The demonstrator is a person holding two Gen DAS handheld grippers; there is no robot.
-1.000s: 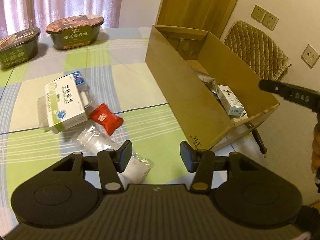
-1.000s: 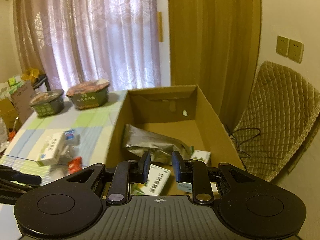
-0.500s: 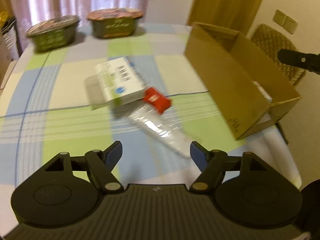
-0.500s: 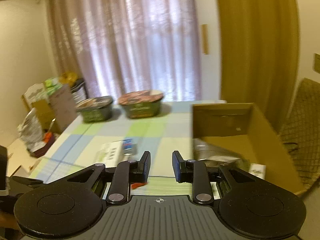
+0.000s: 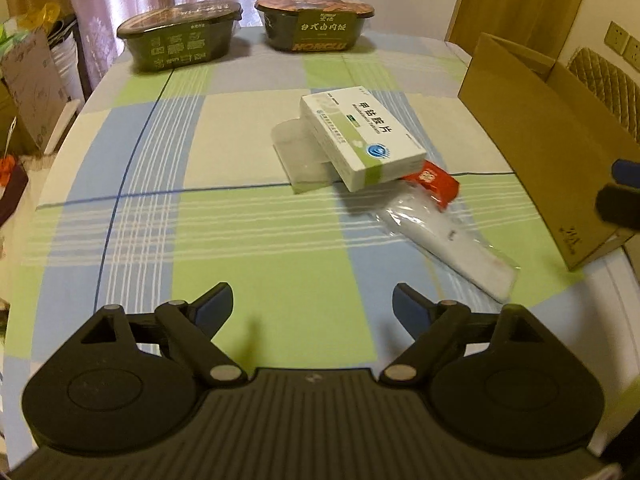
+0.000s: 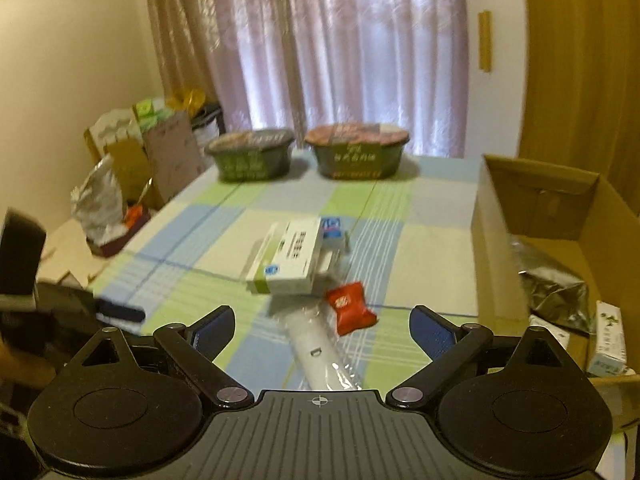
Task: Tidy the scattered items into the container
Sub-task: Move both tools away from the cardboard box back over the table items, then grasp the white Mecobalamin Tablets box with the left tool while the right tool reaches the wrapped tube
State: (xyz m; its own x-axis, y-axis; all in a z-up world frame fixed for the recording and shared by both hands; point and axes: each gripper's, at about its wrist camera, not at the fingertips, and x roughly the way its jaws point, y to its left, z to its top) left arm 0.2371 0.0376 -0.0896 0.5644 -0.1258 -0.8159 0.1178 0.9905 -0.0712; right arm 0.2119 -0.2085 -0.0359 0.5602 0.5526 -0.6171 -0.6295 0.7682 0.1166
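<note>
Both grippers have pulled back from the cardboard box (image 6: 496, 240) and now face the loose items on the checked tablecloth (image 5: 248, 240), and both have spread their fingers, which stood closer together a second ago.

The left gripper (image 5: 313, 303) is released and holds nothing, with bare cloth between its fingers. The right gripper (image 6: 322, 325) is also wide open and empty.

Four items are still out, bunched near the middle of the table. A white and green medicine box (image 5: 362, 138) rests tilted on a clear plastic case (image 5: 300, 156). A small red snack packet (image 6: 351, 307) lies just beside the box's near corner. A long white item in clear plastic wrap (image 6: 316, 350) runs from that packet towards the right gripper, its near end lying between and below the open fingers. From the left gripper, the same wrapped item (image 5: 452, 240) sits ahead and to the right of the fingers, well apart from them.

The cardboard box stands at the table's right edge and already holds a silver foil bag (image 6: 554, 292) and small cartons.

The step in hand looks like reaching for the next pickup. The right gripper seems best placed: lower over the wrapped item, close across its width, then carry it right, into the box.
</note>
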